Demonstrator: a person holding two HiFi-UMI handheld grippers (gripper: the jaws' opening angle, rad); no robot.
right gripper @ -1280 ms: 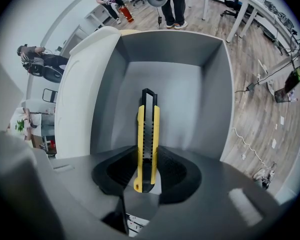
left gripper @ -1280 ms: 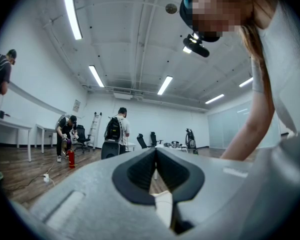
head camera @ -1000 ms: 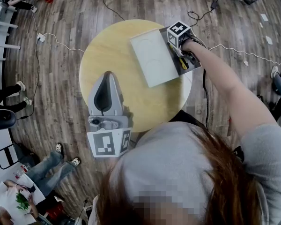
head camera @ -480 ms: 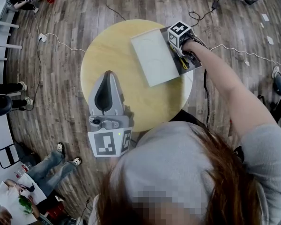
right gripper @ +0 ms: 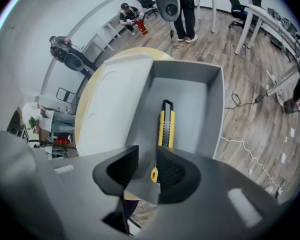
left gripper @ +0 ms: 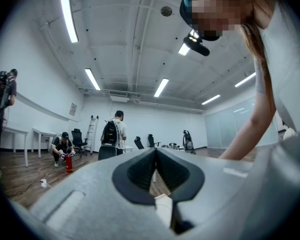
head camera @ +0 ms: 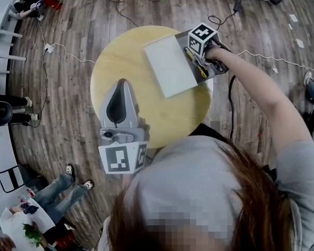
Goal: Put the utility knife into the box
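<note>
Plainly the right gripper's (right gripper: pixel 146 155) jaws stand apart with nothing pinched, having just closed a touch. The utility knife (right gripper: pixel 166 126) lies flat on the box (right gripper: pixel 212 104) floor beneath them, seemingly untouched, though the wide lens muddies that. Placing looks done; next comes lifting clear. Only the head view shows the box at the table's (head camera: pixel 120 56) two o'clock, a white lid (head camera: pixel 170 67) at its nine, and the left gripper (head camera: pixel 120 85), jaws together on nothing, near seven.

Open-topped box (right gripper: pixel 195 104) free from above, walls all round; white lid (head camera: pixel 170 67) flat alongside; bare table (head camera: pixel 125 61) past the lid
</note>
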